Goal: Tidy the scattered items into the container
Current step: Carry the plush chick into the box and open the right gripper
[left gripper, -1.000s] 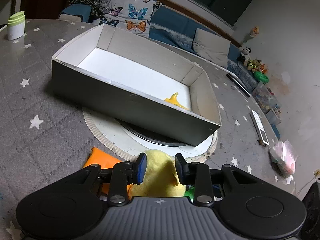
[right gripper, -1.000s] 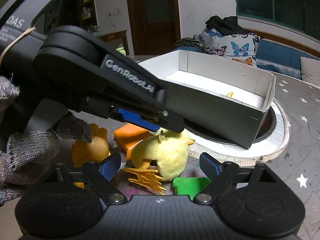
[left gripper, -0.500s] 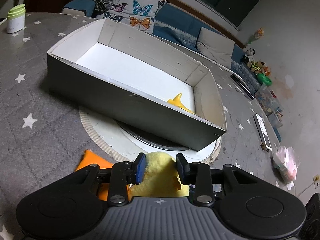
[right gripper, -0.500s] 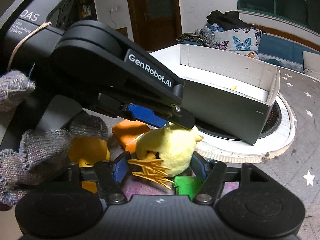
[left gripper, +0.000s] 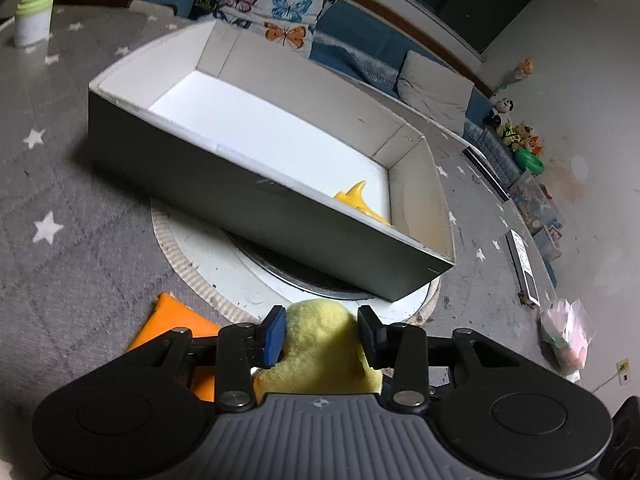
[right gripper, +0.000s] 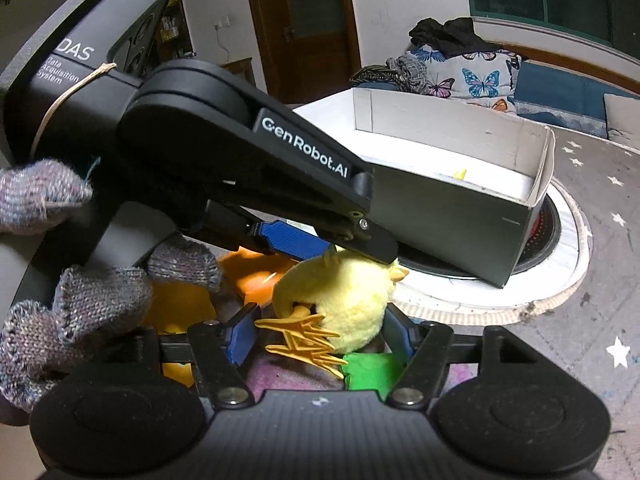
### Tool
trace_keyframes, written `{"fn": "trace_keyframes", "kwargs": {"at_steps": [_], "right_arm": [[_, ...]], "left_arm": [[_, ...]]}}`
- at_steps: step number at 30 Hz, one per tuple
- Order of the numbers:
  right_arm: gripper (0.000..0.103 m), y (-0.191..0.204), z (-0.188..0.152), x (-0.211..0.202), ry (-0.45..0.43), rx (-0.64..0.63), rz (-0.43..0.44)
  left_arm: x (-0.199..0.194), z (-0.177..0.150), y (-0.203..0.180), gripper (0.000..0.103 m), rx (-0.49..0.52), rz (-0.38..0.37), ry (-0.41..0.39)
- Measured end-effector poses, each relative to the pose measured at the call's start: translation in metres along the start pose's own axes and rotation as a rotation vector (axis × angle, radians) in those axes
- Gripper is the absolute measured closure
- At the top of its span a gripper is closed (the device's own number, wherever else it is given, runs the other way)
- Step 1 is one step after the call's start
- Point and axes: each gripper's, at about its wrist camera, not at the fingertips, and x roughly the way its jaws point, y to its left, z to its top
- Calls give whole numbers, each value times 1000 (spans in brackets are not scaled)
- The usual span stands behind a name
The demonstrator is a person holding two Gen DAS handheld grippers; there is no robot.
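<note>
A yellow plush chick [left gripper: 320,344] sits between the fingers of my left gripper [left gripper: 322,334], which is shut on it; the same hold shows in the right wrist view [right gripper: 344,292], where the left gripper [right gripper: 320,240] comes in from the left. My right gripper [right gripper: 318,338] has narrowed around the chick's orange feet [right gripper: 304,342], with a gap still showing at each pad. The grey box [left gripper: 256,208] with a white inside stands just beyond and holds a yellow toy [left gripper: 358,200].
An orange piece [left gripper: 172,328] lies on the star-patterned cloth left of the chick. A green block [right gripper: 366,370] and an orange-yellow toy [right gripper: 180,304] lie under the grippers. A white round mat [left gripper: 208,256] is under the box. A white jar [left gripper: 32,20] stands far left.
My left gripper has lifted the chick slightly and moved closer to the box. My right gripper has narrowed from wide open to close around the chick's lower body.
</note>
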Motion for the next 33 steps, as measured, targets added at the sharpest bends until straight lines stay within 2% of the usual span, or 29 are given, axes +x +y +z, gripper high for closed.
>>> {"fn": "trace_keyframes", "kwargs": {"at_steps": [8, 11, 18, 26, 33], "right_arm": [[36, 4, 17, -17, -61, -49, -13], [36, 2, 30, -22, -95, -70, -25], [36, -11, 67, -17, -149, -93, -49], [36, -33, 101, 16, -139, -74, -35], [36, -51, 112, 50, -73, -43, -14]], "left_arm": [[-26, 20, -19, 61, 38, -19, -77], [-29, 37, -28, 61, 56, -27, -110], [-19, 76, -43, 62, 85, -23, -158], [14, 117, -33, 62, 57, -11, -134], [47, 132, -12, 62, 6, -7, -70]]}}
